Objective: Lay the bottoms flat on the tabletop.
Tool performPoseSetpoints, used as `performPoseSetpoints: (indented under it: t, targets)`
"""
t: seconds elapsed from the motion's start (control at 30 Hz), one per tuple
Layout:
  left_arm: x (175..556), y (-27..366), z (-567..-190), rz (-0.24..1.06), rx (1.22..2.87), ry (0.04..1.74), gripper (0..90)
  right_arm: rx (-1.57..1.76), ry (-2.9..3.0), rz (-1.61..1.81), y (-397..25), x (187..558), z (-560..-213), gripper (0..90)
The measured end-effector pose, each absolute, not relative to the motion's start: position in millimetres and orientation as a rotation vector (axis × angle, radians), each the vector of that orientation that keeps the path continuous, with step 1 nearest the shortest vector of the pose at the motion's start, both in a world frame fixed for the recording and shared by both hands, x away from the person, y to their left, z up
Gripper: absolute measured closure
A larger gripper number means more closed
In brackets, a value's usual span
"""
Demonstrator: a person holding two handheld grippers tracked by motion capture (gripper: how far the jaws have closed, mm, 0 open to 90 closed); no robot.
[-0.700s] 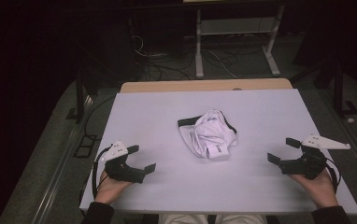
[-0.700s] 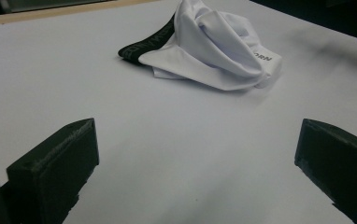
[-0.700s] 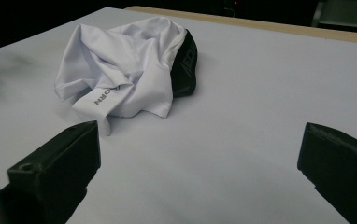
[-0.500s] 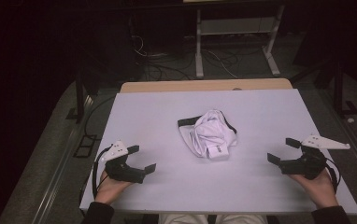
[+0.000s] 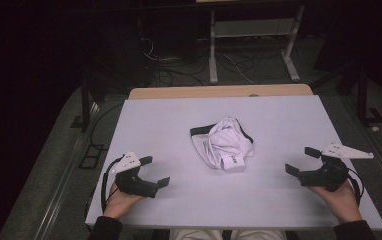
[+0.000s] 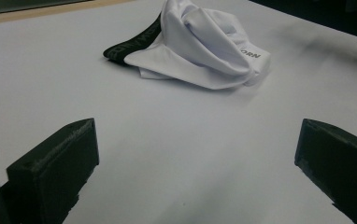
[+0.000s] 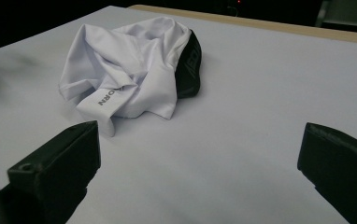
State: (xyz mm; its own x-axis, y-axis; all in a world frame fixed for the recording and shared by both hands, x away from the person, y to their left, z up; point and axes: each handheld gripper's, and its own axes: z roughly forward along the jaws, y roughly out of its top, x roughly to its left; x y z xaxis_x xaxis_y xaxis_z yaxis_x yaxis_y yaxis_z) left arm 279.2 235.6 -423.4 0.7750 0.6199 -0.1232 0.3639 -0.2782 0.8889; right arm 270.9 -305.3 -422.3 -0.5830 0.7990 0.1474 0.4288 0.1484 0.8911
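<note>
White garment (image 5: 223, 144) lies crumpled mid-table in the high view, well apart from the left gripper (image 5: 154, 171) and right gripper (image 5: 301, 160), both wide open. Each gripper view shows jaws spread, empty, facing it. Work seems unstarted; grasping remains.

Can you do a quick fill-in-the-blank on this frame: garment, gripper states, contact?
1. The crumpled white cloth garment has a waistband coloured ____.
2. The left gripper and the right gripper both have their fingers ____.
3. The number of grippers touching the garment is ____.
4. The garment lies on a flat white ____.

Missing words: black; open; zero; table
</note>
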Motion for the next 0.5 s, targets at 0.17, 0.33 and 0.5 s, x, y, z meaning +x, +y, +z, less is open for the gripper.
performPoseSetpoints:
  t: [0.17, 0.33, 0.5]
  targets:
    - [278.9, 233.4, -422.4, 0.301, 1.901, 0.749, 0.0, 1.172, 2.072, 1.414, -304.1, 271.3, -418.7, 0.0]
    - [280.0, 228.8, -420.0, 0.309, 1.920, 0.748, 0.0, 1.161, 2.097, 1.398, -299.3, 276.8, -410.4, 0.0]
    - [281.9, 225.4, -414.5, 0.315, 1.916, 0.746, 0.0, 1.137, 2.125, 1.385, -294.6, 280.3, -404.1, 0.0]
